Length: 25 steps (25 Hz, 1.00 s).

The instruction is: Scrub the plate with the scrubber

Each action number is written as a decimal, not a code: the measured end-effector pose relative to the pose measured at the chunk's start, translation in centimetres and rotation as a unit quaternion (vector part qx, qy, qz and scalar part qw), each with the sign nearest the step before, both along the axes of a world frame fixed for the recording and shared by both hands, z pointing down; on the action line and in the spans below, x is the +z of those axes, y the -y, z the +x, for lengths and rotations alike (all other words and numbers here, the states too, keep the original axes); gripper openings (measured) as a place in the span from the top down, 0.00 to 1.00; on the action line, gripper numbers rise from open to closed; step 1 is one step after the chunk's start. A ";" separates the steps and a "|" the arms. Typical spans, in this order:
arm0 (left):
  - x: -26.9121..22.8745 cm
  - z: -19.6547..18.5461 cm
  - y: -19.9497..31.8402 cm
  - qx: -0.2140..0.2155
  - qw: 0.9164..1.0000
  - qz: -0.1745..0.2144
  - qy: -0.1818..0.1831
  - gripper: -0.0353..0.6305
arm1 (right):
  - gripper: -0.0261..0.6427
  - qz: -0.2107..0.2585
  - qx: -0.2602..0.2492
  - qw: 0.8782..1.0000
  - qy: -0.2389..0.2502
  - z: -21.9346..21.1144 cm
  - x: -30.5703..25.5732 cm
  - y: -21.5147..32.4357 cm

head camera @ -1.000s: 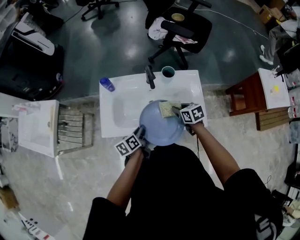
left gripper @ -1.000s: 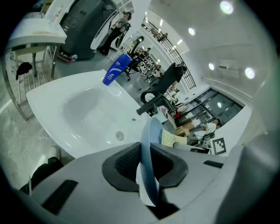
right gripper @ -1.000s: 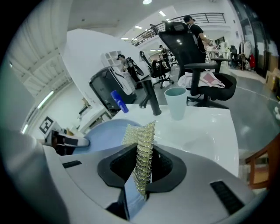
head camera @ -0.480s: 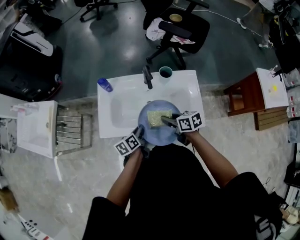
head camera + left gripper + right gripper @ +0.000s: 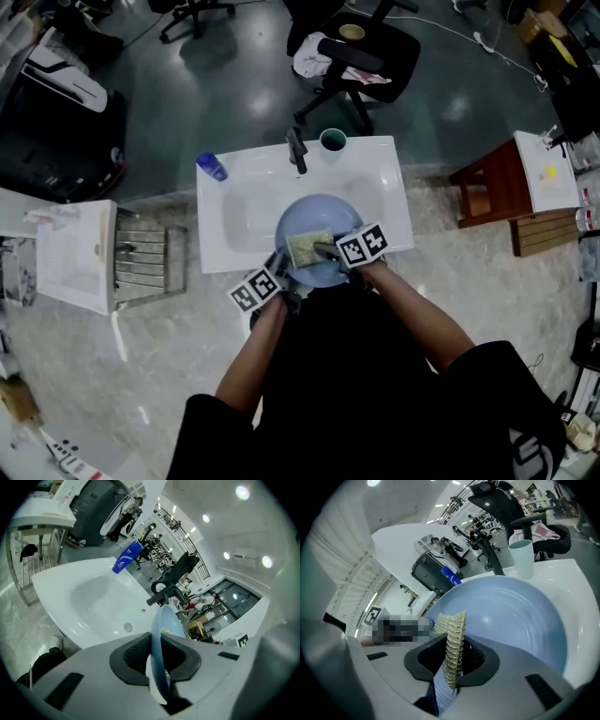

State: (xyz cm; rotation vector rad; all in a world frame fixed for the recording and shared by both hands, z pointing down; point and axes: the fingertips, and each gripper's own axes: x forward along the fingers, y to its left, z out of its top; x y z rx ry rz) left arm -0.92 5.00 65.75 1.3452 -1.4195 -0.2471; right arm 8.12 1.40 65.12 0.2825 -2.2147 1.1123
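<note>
Round pale-blue plate (image 5: 323,217) tilted over glossy white sink (image 5: 240,223) basin — left gripper (image 5: 279,266) clamps its near rim. Right gripper (image 5: 327,251) pinches flat yellow-green mesh scrubber (image 5: 307,249) — at plate's near part. Teal cup (image 5: 332,141) on sink rim.

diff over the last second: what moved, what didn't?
The right gripper, shut on the yellow-green mesh scrubber, dragged it across the round blue plate from the far right rim toward the person and slightly left. Nothing was grabbed or released. Unchanged: the left gripper clamps the plate's near rim over the white sink.
</note>
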 end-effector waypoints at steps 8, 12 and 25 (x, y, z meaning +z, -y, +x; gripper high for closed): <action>0.2 0.5 0.1 0.012 1.000 -0.002 0.001 0.88 | 0.86 0.037 -0.042 0.997 -0.048 1.9 1.0 0.0; 0.1 0.4 0.1 0.015 1.000 -0.001 0.002 0.88 | 0.87 0.047 -0.046 0.995 -0.072 3.6 1.8 0.4; 0.2 0.0 0.1 0.008 1.000 -0.003 -0.003 0.88 | 0.86 0.097 -0.056 0.984 -0.139 7.7 3.1 2.9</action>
